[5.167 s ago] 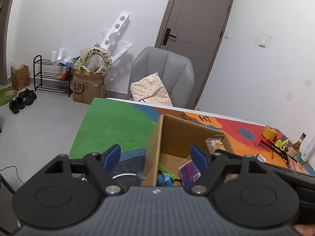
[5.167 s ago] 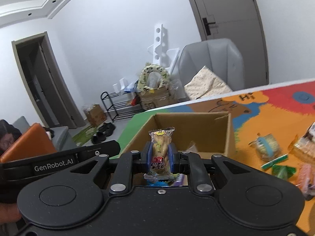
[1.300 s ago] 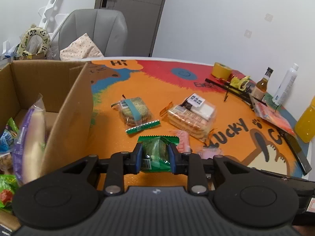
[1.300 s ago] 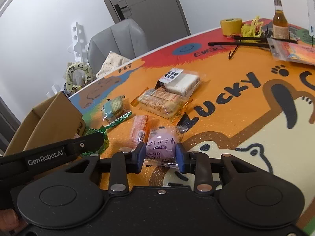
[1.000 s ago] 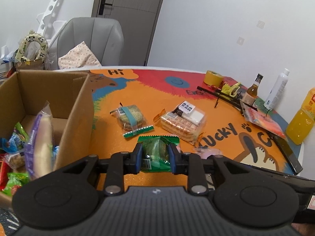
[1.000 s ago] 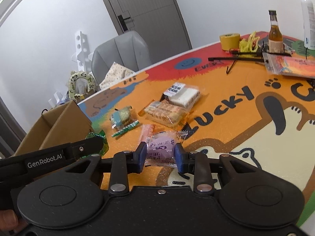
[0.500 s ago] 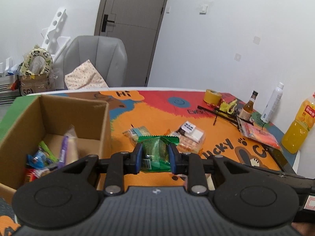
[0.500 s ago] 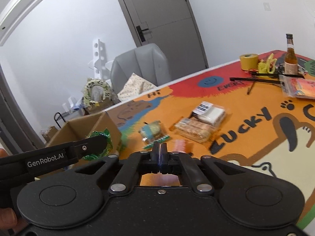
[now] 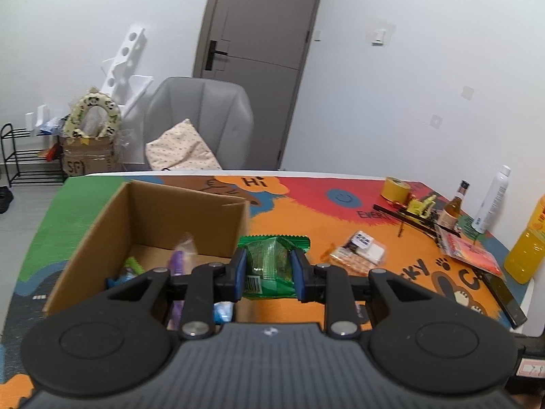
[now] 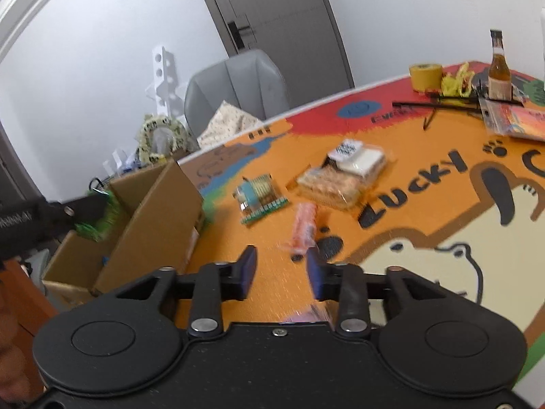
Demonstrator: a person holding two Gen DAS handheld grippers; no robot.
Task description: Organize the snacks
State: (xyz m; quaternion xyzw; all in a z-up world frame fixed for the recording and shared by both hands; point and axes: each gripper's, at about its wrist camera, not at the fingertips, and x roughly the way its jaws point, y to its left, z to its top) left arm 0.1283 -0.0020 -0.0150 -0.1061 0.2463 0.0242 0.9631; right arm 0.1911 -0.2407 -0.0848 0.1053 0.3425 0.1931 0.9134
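Bright cartoon-printed worktop [image 9: 306, 204] carries the cardboard box [image 9: 163, 225] just left of the left tool [image 9: 267, 274], which pinches a green snack packet [image 9: 269, 266] probably due for release over it, while the right tool [image 10: 281, 272] hangs spread and empty above loose snacks.

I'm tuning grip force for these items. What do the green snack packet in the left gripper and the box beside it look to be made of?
The green snack packet looks like thin glossy plastic film: shiny, creased, with a serrated sealed top edge. The box looks like plain brown corrugated cardboard: matte, with raw flap edges. The left gripper pinches the packet between blue pads, probably rubbery.
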